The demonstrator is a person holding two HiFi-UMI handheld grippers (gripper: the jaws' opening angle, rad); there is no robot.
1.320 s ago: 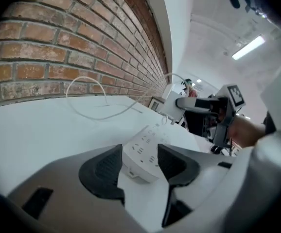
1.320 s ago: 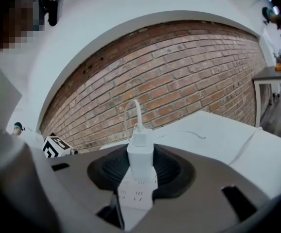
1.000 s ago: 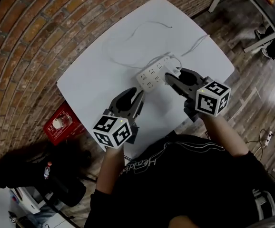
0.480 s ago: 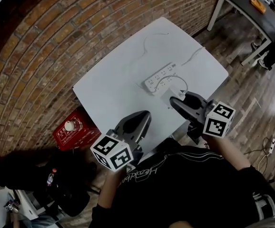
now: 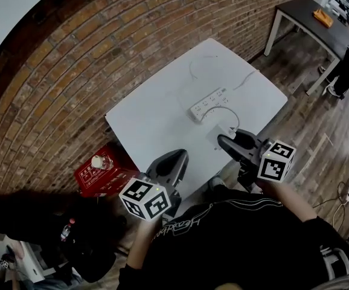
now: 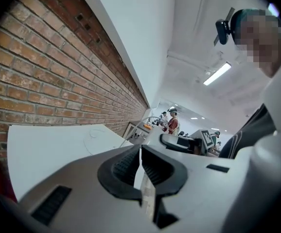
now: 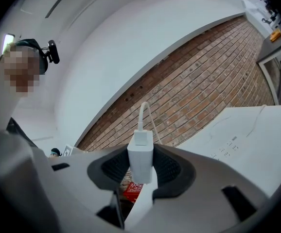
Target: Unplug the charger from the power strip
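- right gripper [image 5: 227,140] is clamped on the white charger [image 5: 221,132] — pads squeezing its sides, cable end poking out past the tips
- charger's out of the power strip [image 5: 209,101], held in the air near the strip, on the person's side of it
- its thin white cable [image 5: 232,116] curves back toward the strip
- strip lies flat on the white table [image 5: 150,113]
- left gripper [image 5: 176,160] has its jaws pressed together, nothing in them — it's further from the strip than the right one
- red crate [image 5: 96,175] sits on the floor, well apart from the strip
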